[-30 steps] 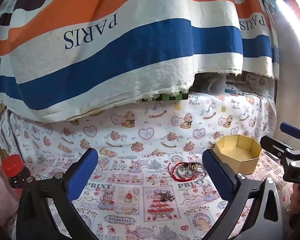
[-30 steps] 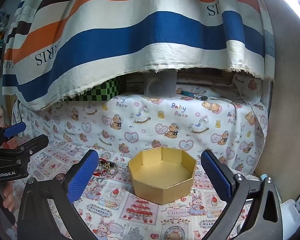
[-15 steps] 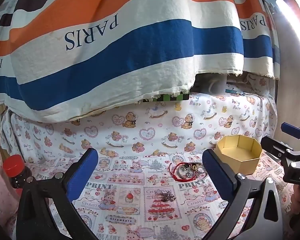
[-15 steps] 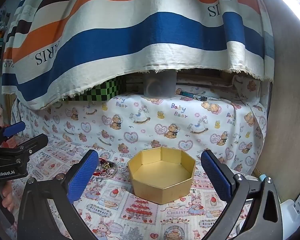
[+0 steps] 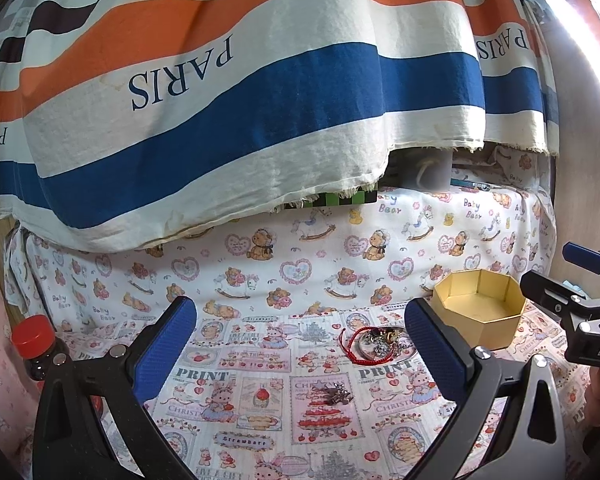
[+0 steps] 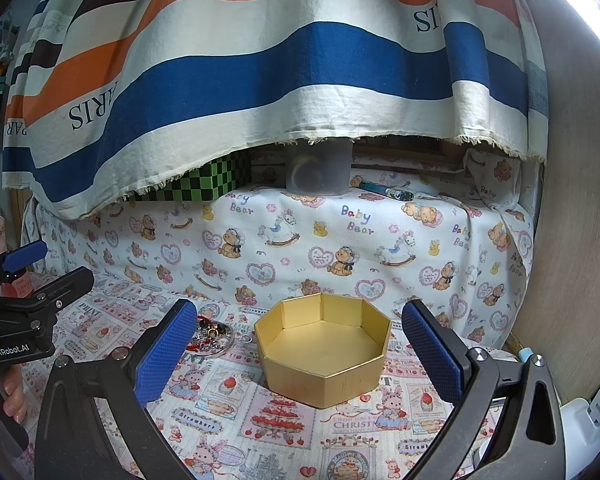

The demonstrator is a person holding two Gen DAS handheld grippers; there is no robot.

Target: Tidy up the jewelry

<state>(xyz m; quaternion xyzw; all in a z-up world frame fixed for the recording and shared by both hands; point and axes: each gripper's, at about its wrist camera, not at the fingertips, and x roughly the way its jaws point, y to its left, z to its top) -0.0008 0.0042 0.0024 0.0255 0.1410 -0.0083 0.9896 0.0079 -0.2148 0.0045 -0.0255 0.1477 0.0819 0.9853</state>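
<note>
A small round dish of mixed jewelry with a red cord bracelet sits on the printed tablecloth; it also shows in the right wrist view. A loose silver piece lies in front of it. An empty gold octagonal box stands to the dish's right, also in the right wrist view. My left gripper is open and empty, above the cloth short of the dish. My right gripper is open and empty, facing the box.
A striped PARIS cloth hangs over the back. A red-capped bottle stands at the far left. A raised ledge behind holds a green checkered box, a grey cup and a pen. A wooden wall is on the right.
Both views have shifted very slightly; the grippers stay open and nothing on the table has moved.
</note>
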